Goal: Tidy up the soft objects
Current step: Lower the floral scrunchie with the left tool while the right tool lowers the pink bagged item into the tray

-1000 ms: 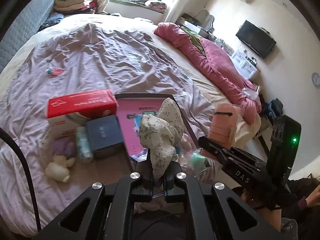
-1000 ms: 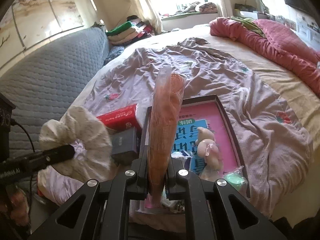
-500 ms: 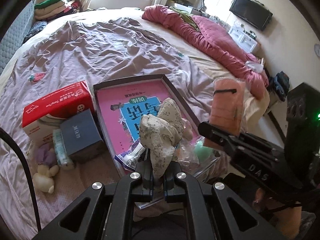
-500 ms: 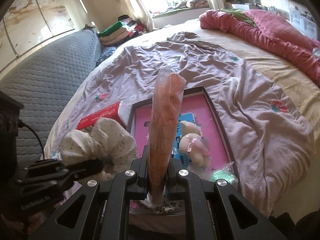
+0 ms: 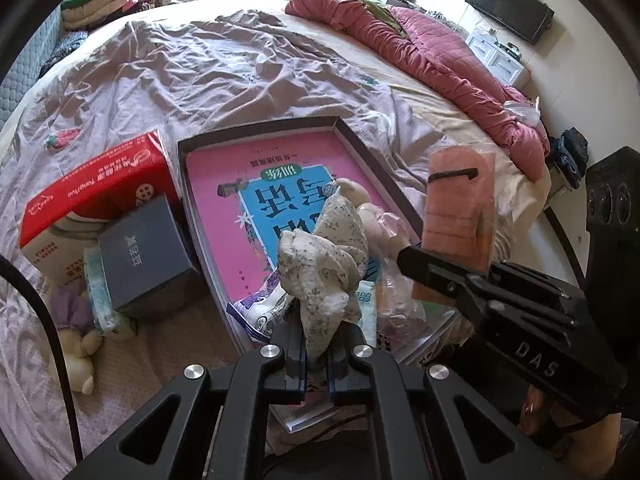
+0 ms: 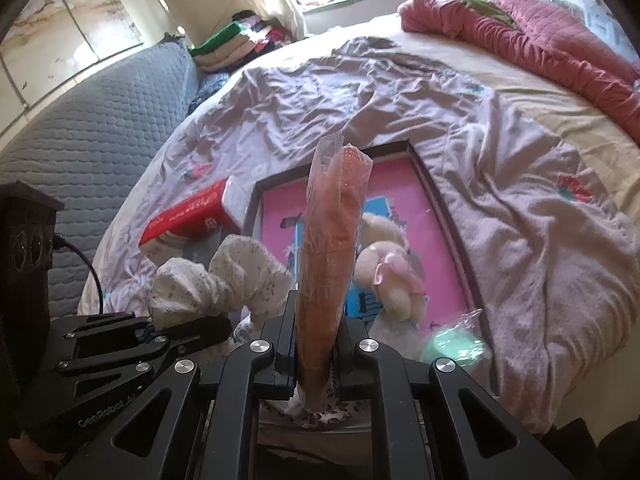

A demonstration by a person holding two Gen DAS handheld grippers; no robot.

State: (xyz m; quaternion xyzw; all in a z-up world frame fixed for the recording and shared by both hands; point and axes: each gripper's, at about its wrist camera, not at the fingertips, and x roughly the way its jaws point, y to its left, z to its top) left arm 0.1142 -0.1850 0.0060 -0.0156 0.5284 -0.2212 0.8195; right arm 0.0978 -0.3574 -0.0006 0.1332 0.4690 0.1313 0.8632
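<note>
Left wrist view: the left gripper was pressed shut on a white floral scrunchie, which stood up out of the jaws and fanned out just ahead of the fingertips. Directly beyond the scrunchie lay a dark-rimmed tray lined with a pink and blue printed sheet, and on that sheet, just past the scrunchie, sat a cream plush toy with a pink frill. To the right of the left gripper, close beside it, the right gripper reached in from the side, pinching a clear packet of orange-pink pads that rose above its jaws. To the left of the gripper sat a dark grey box, touching a red and white tissue box behind it, and nearer the left edge a small cream and purple plush lay on the mauve bedsheet.

In the right wrist view, the right gripper clamped the packet of pads upright between its pads, the packet hiding the middle of the tray. The plush toy lay just right of the packet, with a mint-green wrapped item nearer, at the right. The left gripper and its scrunchie were just left of the packet.
</note>
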